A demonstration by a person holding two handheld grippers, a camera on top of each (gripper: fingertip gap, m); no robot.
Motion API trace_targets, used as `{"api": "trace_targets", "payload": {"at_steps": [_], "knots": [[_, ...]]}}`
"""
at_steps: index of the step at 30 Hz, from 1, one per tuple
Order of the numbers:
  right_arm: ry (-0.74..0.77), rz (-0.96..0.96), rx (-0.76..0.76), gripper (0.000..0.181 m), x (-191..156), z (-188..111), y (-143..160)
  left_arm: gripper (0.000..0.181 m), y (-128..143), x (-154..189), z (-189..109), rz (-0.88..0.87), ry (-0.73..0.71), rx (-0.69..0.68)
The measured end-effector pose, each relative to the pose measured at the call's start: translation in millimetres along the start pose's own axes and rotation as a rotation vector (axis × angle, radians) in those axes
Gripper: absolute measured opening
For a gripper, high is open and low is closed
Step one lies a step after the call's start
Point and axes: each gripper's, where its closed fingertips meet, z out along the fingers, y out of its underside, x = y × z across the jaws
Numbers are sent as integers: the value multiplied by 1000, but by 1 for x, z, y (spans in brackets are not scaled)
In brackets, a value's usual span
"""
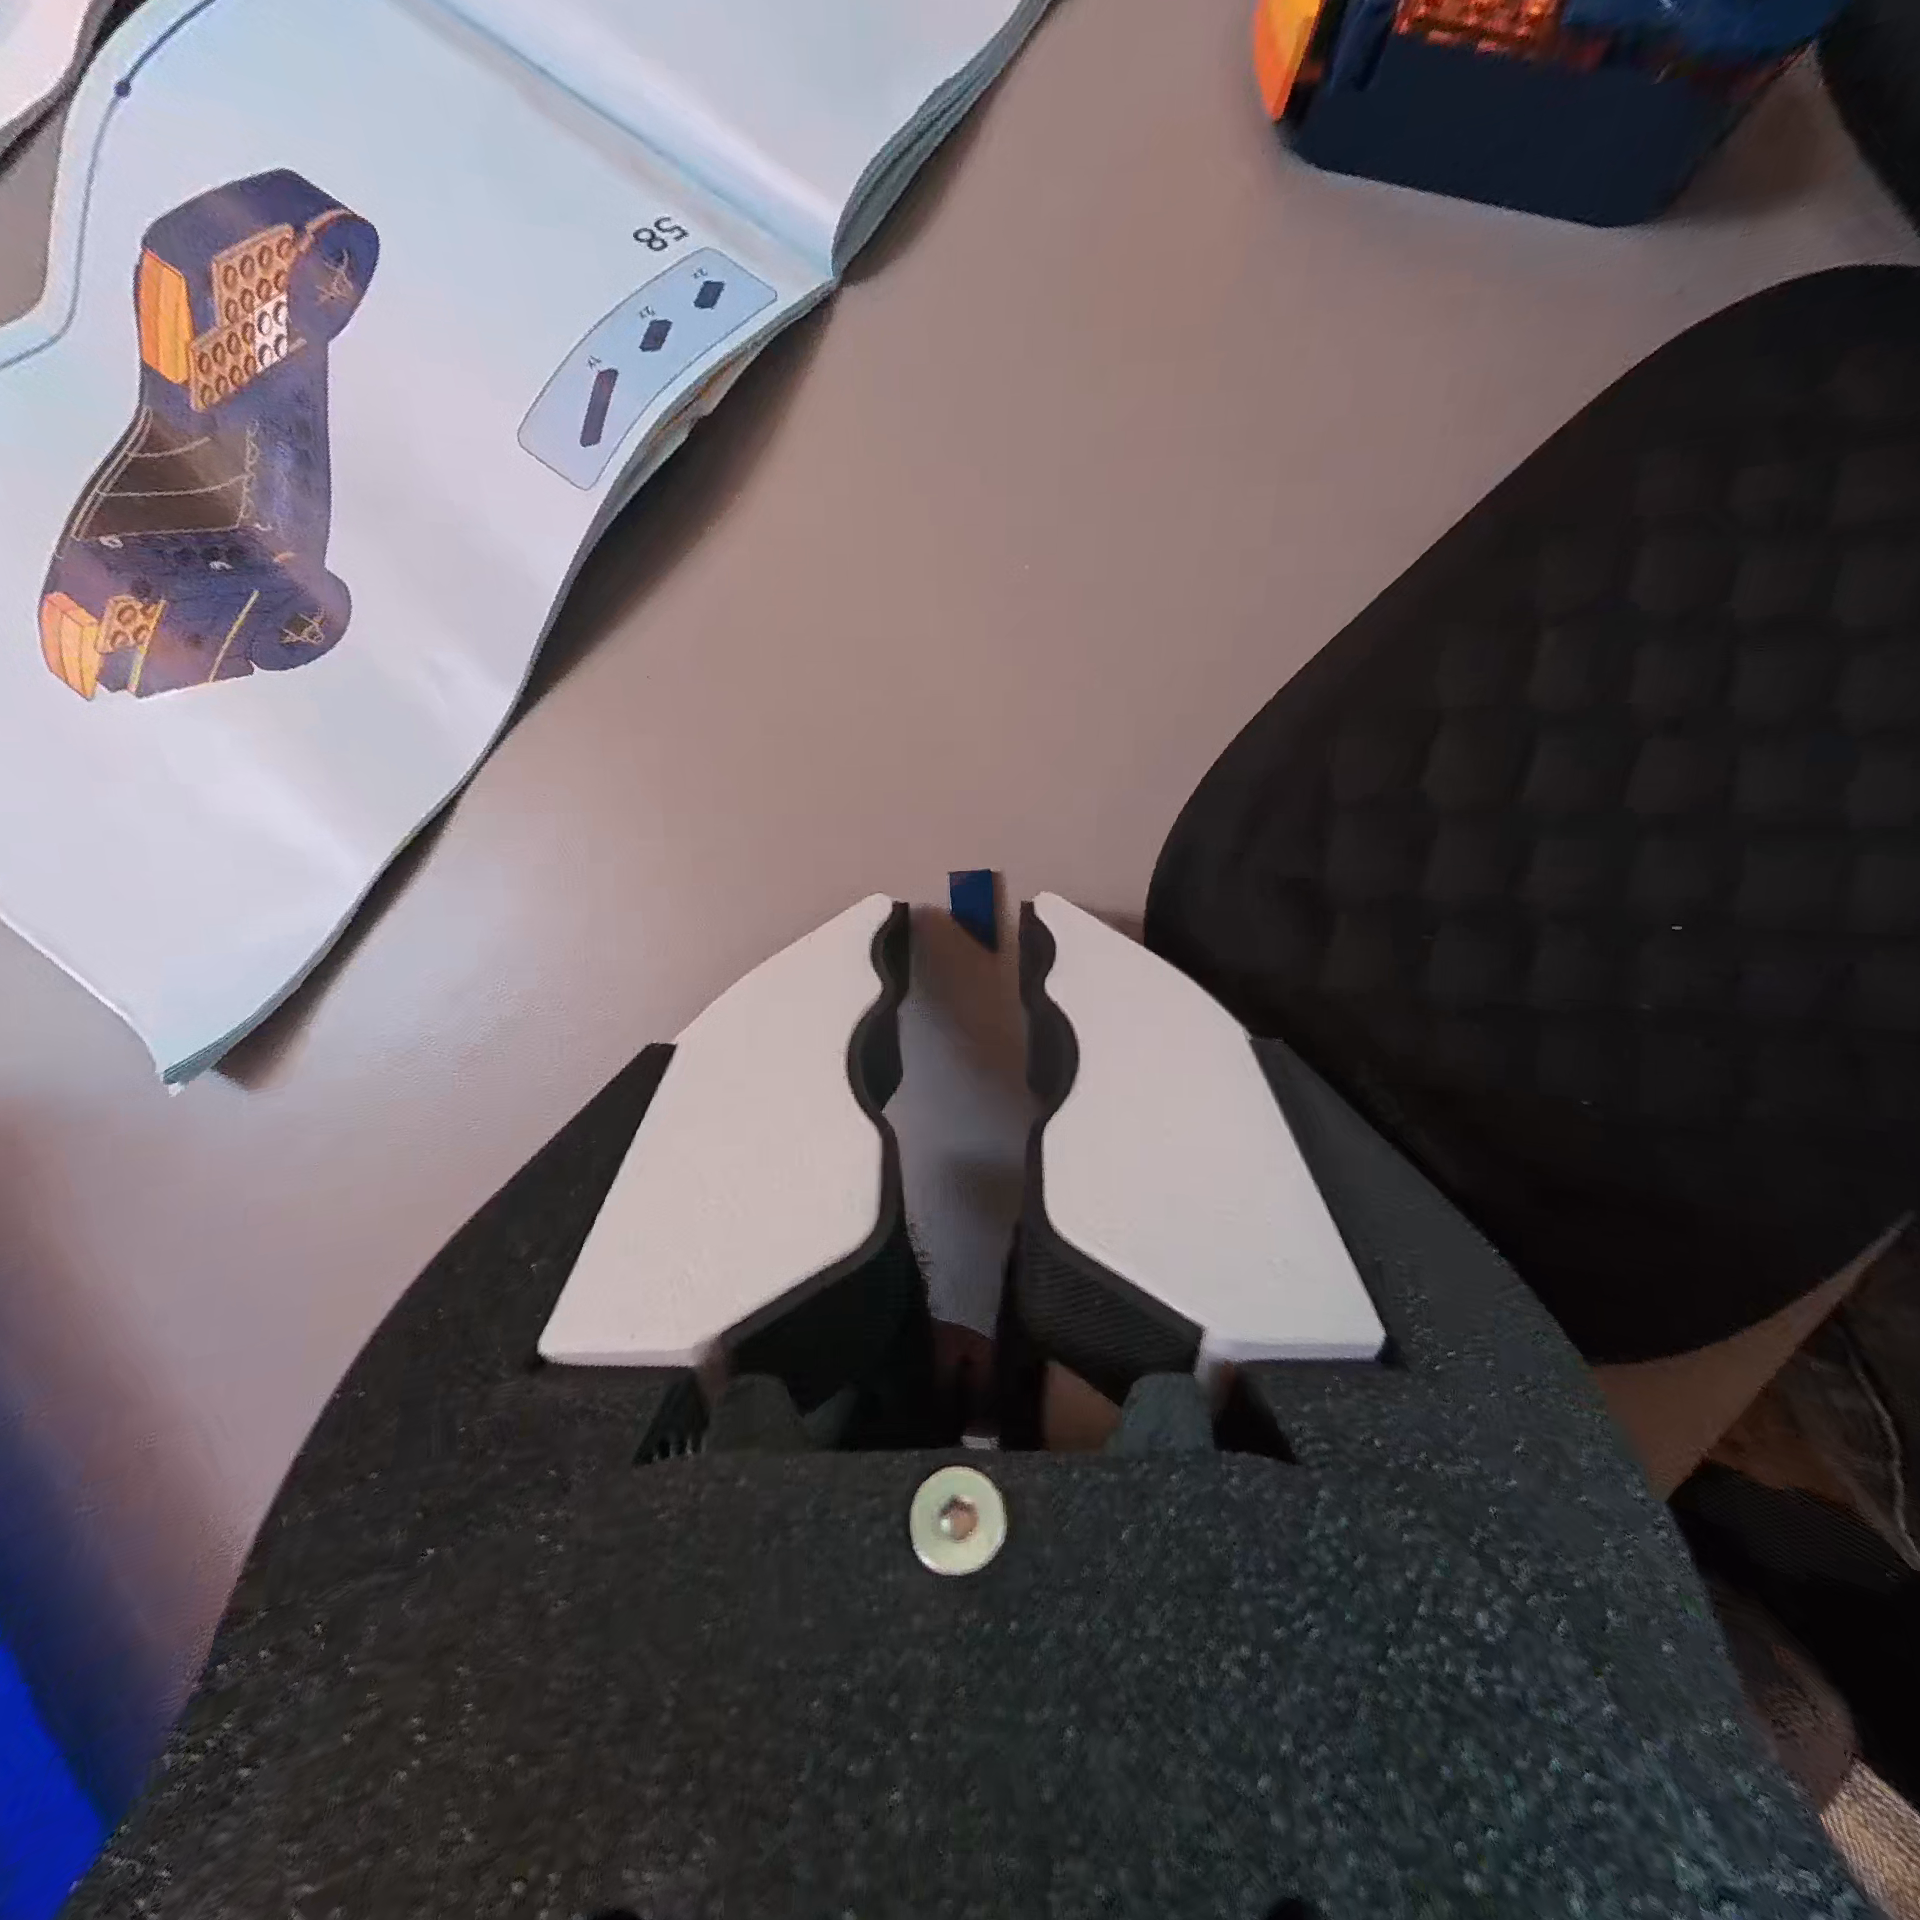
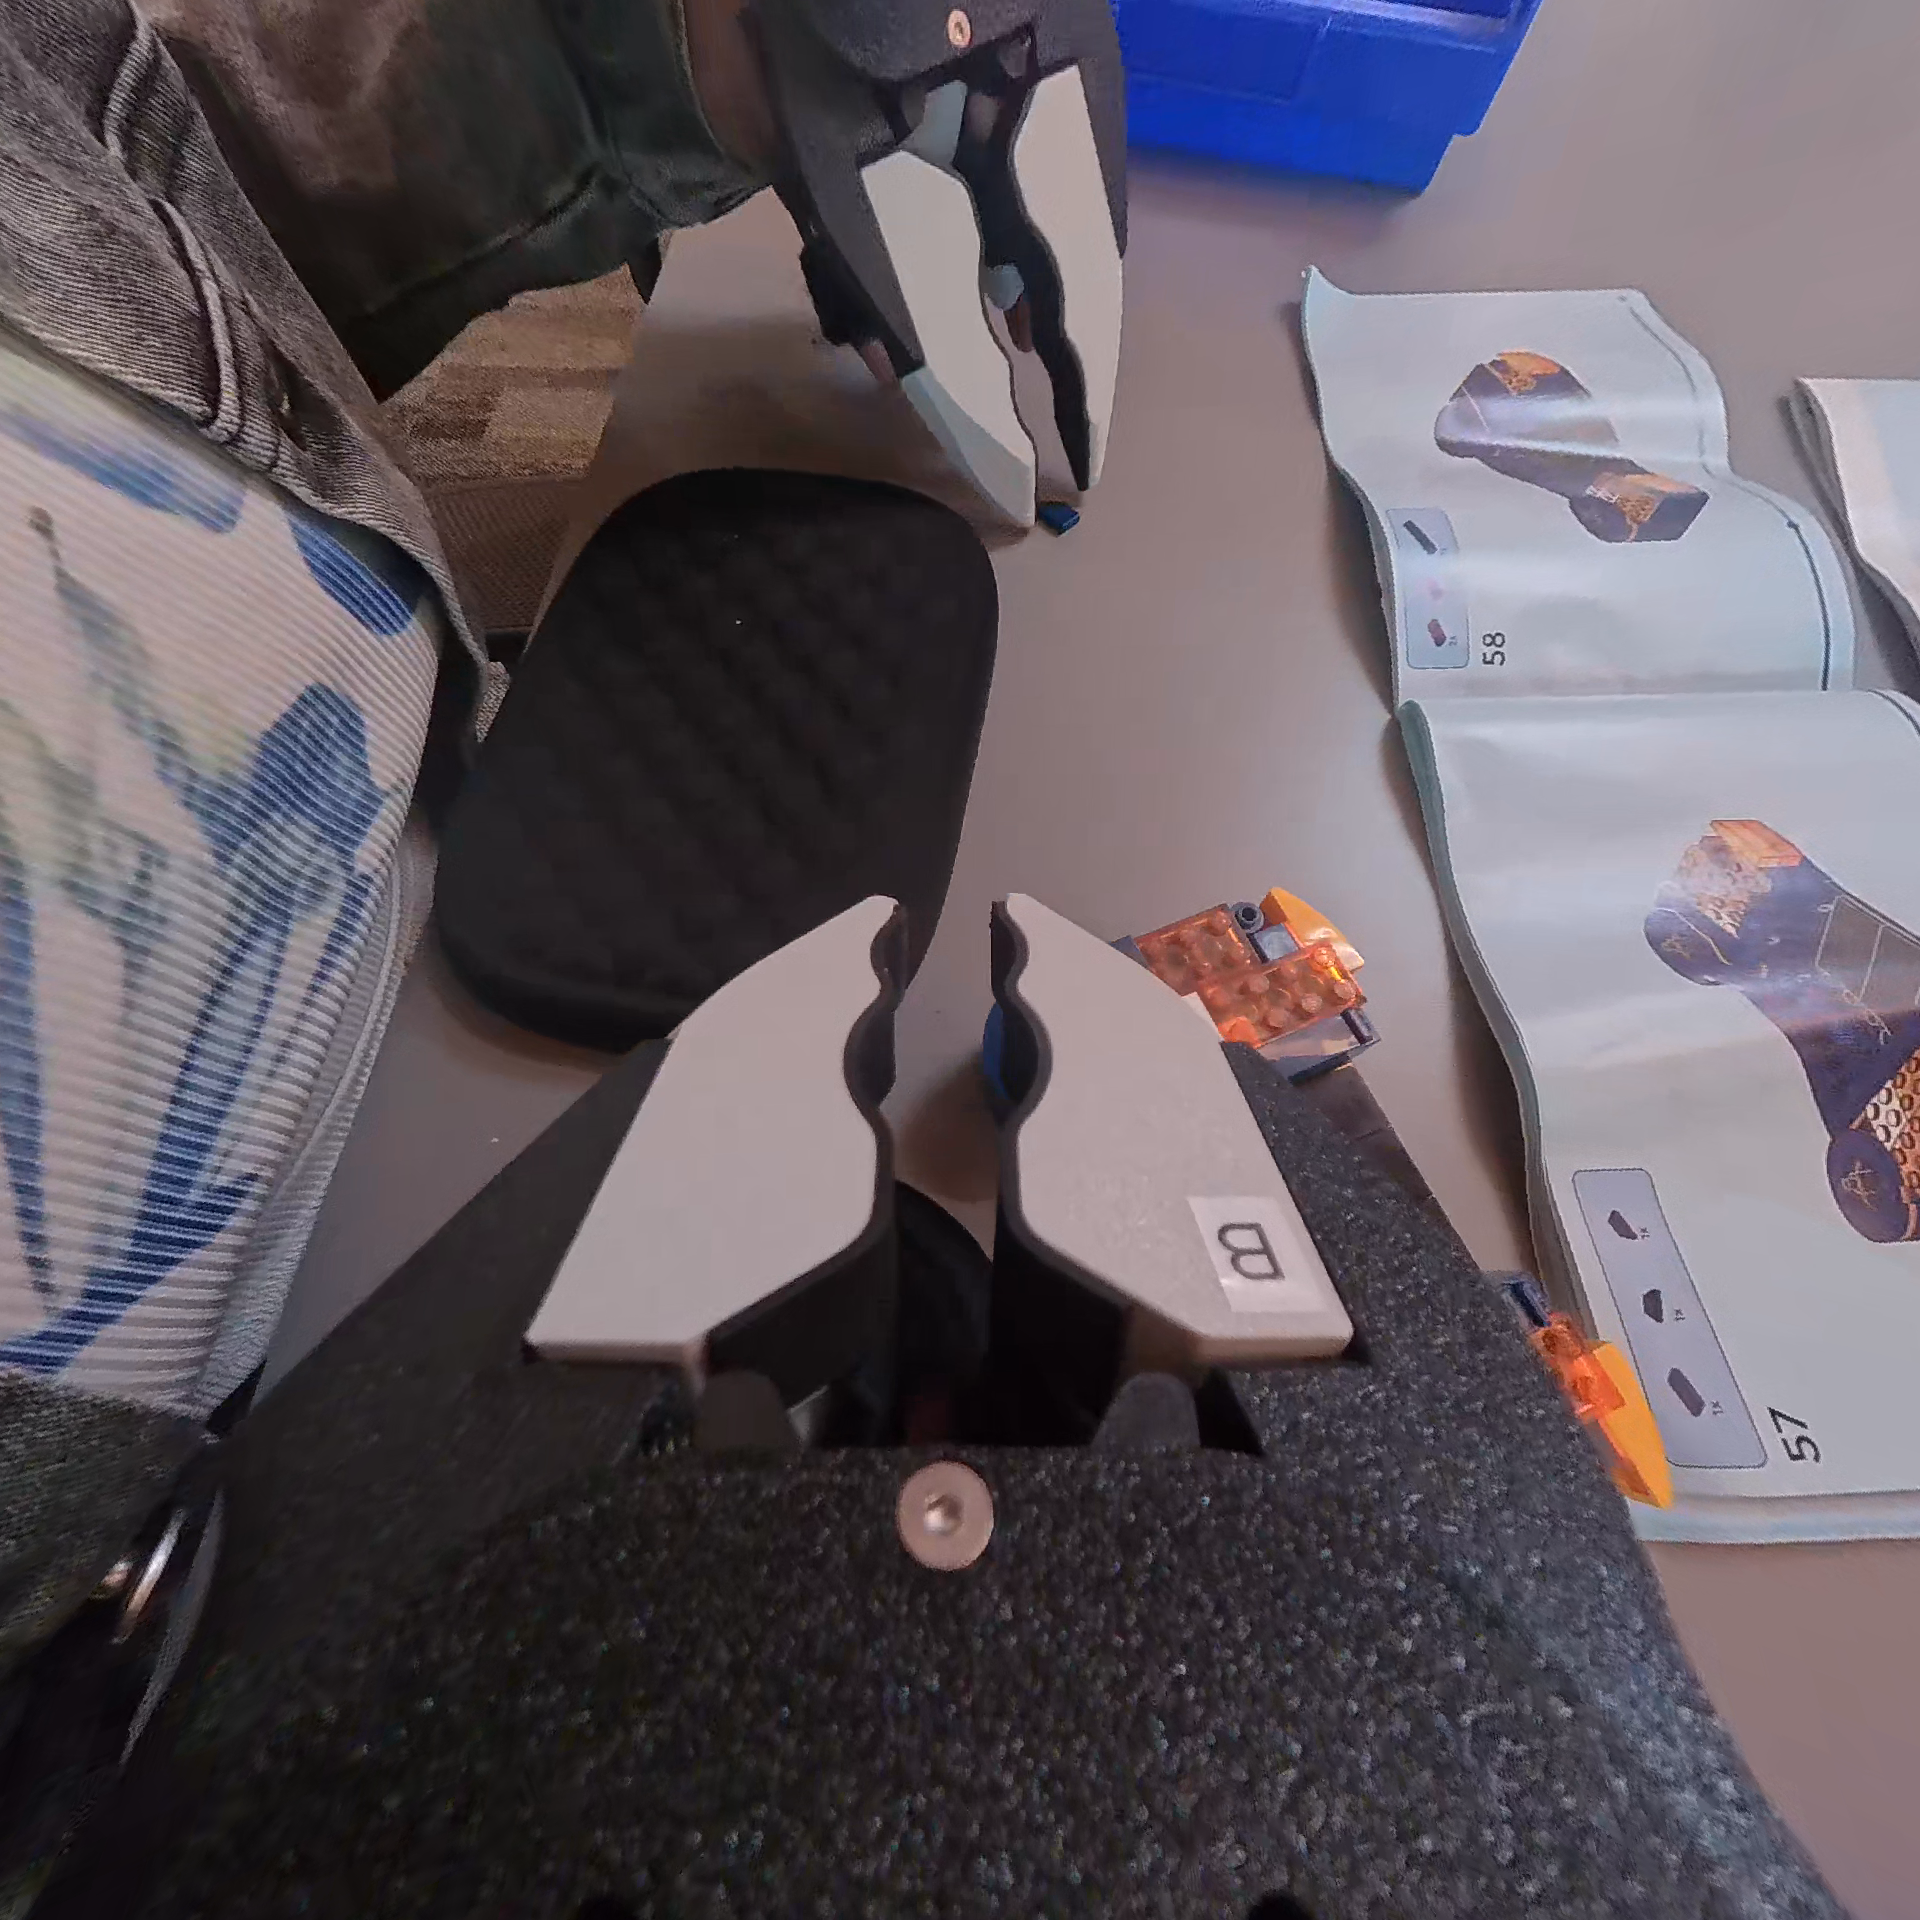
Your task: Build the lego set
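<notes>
A small dark blue brick (image 1: 971,907) lies on the brown table (image 1: 935,520). My left gripper (image 1: 963,914) is open, tips down at the table, with the brick in the gap near the right finger. The right wrist view shows the same gripper (image 2: 1051,497) with the brick (image 2: 1060,516) at its tips. The partly built model, dark blue with clear orange plates (image 2: 1252,982), lies beside and under my right gripper (image 2: 945,914), which is open and holds nothing. The model also shows far off in the left wrist view (image 1: 1507,94).
An open instruction booklet (image 1: 416,468) lies on the table, right of the model in the right wrist view (image 2: 1621,935). A black quilted pad (image 2: 717,748) lies between the grippers. A blue bin (image 2: 1299,83) stands at the back. A person's clothing (image 2: 156,831) fills the left. The grippers' ends are close to 20 centimetres from one another.
</notes>
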Motion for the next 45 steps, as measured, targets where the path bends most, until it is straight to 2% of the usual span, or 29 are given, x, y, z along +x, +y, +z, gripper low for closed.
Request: {"api": "trace_targets", "payload": {"at_steps": [3,7,8,10,12,14,16,18,19,21,25,35,38,40,42,45], "knots": [[9,2,-3,15,1,-1,1,8,-3,5,4,-13,39,32],[14,8,7,15,2,-1,1,7,-6,2,4,-23,38,73],[16,11,21,15,2,-1,-1,7,-14,3,2,-16,45,130],[33,13,84,13,5,-1,-10,7,-50,16,-13,-8,113,372],[84,9,205,11,13,-4,-27,7,-103,27,-44,-124,219,734],[184,7,357,11,24,-11,-52,7,-144,28,-76,-401,401,1077],[340,-39,498,12,36,-22,-77,7,-159,14,-91,-772,562,1360],[505,-132,595,12,40,-32,-100,7,-161,5,-82,-1082,728,1479],[563,-180,606,12,40,-33,-107,7,-162,4,-73,-1175,765,1490],[657,-237,564,12,45,-28,-113,7,-168,12,-61,-1232,797,1494],[737,-180,473,13,61,-21,-106,7,-182,26,-65,-1185,821,1498],[777,-206,448,12,64,-21,-104,7,-192,39,-58,-1176,805,1472],[787,-189,451,6,66,-24,-101,7,-194,41,-56,-1170,786,1459],[763,-147,487,3,67,-31,-99,7,-196,44,-55,-1132,791,1426],[677,-41,545,2,66,-38,-94,7,-199,48,-53,-1059,801,1361],[572,208,584,2,71,-55,-66,6,-194,41,-54,-874,675,1308]]}}
